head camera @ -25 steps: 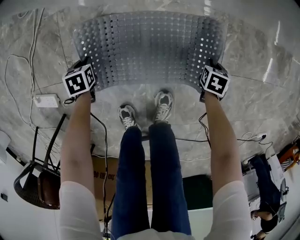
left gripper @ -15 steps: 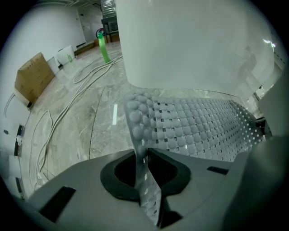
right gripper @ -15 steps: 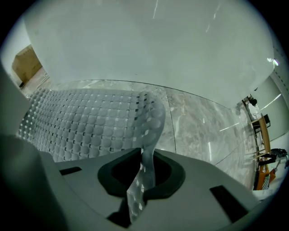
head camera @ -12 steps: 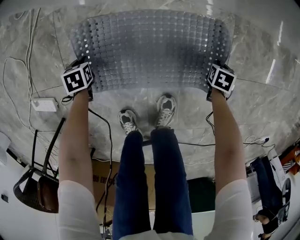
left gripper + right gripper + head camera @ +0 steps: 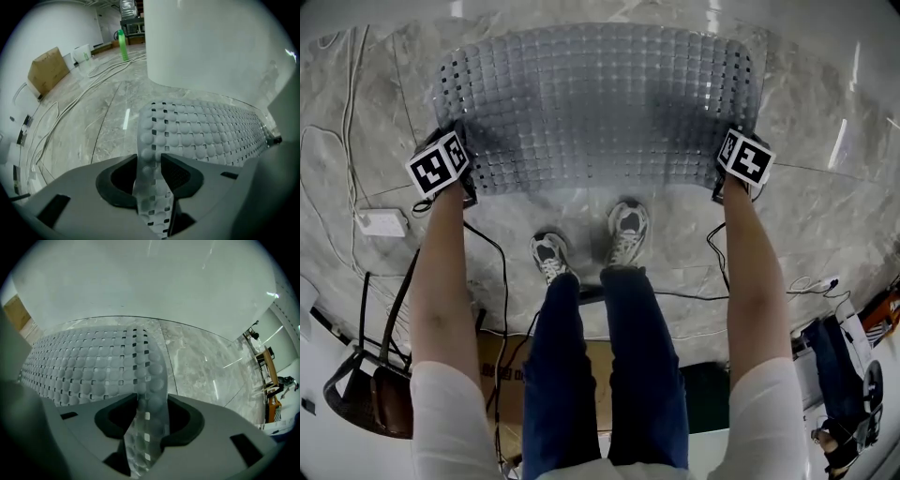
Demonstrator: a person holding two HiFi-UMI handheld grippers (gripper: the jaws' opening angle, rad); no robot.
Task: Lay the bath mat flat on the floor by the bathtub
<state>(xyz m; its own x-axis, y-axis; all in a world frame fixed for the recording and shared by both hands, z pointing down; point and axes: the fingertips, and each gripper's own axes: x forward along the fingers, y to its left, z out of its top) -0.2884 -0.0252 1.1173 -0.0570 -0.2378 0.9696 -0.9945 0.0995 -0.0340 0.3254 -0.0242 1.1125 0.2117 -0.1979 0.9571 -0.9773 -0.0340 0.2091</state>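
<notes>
The translucent studded bath mat (image 5: 600, 103) is spread over the marble floor, with its near edge just ahead of my shoes. My left gripper (image 5: 457, 157) is at the mat's near left corner and my right gripper (image 5: 731, 159) at its near right corner. In the left gripper view the mat's corner (image 5: 151, 140) stands between the jaws of the left gripper (image 5: 150, 161), which are opening. The right gripper view shows the other corner (image 5: 152, 380) in the gap of the right gripper (image 5: 152, 404), whose jaws are also opening. The white bathtub wall (image 5: 211, 47) (image 5: 140, 282) rises just beyond the mat.
A white power strip (image 5: 380, 222) and cables lie on the floor to the left. A dark chair (image 5: 366, 375) stands at the lower left. My shoes (image 5: 626, 225) are behind the mat. A cardboard box (image 5: 47, 70) and a green bottle (image 5: 123, 44) stand far off.
The mat has spread wider and flatter. My left gripper moved left and my right gripper moved outward with the corners. My feet stepped back slightly.
</notes>
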